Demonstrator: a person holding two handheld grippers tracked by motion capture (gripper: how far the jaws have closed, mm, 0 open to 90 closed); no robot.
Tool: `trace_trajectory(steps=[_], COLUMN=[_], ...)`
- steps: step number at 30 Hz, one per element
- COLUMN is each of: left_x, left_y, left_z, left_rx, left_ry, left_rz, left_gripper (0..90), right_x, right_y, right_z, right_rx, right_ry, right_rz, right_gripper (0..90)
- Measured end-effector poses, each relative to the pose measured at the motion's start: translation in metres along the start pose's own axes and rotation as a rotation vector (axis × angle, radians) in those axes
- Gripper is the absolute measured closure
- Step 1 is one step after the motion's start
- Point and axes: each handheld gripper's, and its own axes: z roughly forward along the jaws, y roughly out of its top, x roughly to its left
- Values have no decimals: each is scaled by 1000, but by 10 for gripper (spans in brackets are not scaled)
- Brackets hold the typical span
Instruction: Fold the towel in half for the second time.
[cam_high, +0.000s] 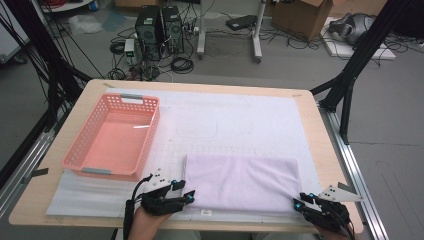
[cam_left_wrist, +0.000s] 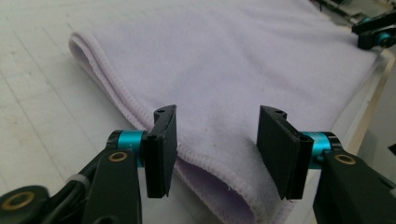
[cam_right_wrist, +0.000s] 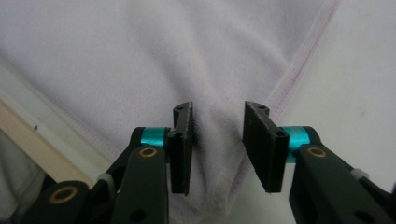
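Look first at the left gripper (cam_high: 187, 196): spread wide around the near left corner of the folded purple towel (cam_high: 240, 180), not pinching it yet. Might grab just the top layer there, with several layers stacked at that corner. Would then let the towel fall open when lifted. Might also catch the white mat (cam_high: 225, 115) underneath and drag it along.

Now look at the right gripper (cam_high: 299, 200): also spread, though less wide, with the near right corner between the pads and no squeeze to be seen. Might slip off that thin stitched edge if closed too near the tip. Lifting one side before the other would likely twist the towel and spoil the fold.

As for the towel: lies flat on the mat, near the front edge of the bench (cam_high: 320, 135), just right of the pink basket (cam_high: 131, 98) and not touching it. Runs long from left to right across the bench, short from front to back. Shows a thick rounded fold at the left end and thin stitched edges at the right end.
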Motion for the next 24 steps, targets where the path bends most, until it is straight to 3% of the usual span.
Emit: trace_trajectory(steps=[3, 4, 7, 10, 15, 18, 22, 24], left_x=[-2, -2, -1, 7, 23, 37, 57, 64], left_y=[-3, -3, 0, 10, 29, 40, 48, 51], left_z=[2, 2, -1, -1, 11, 26, 46, 52], left_rx=[46, 61, 40, -31, -95, -76, -57, -44], left_ry=[36, 44, 50, 44, 55, 72, 161, 160], left_rz=[23, 26, 27, 1, 2, -23, -66, -83], left_gripper=[509, 509, 497, 447, 394, 391, 353, 336], right_x=[-2, -3, -7, -11, -18, -26, -41, -50], right_y=[-3, -4, -7, -2, 12, 25, 44, 53], right_z=[-4, -6, -11, -16, -12, -3, 20, 33], right_rx=[28, 62, 56, -18, -112, -136, -110, -95], right_ry=[-3, -5, 22, 50, 25, -9, -37, -38], right_rz=[0, 3, 31, 44, 39, 29, 29, 36], right_gripper=[653, 634, 580, 537, 502, 448, 379, 356])
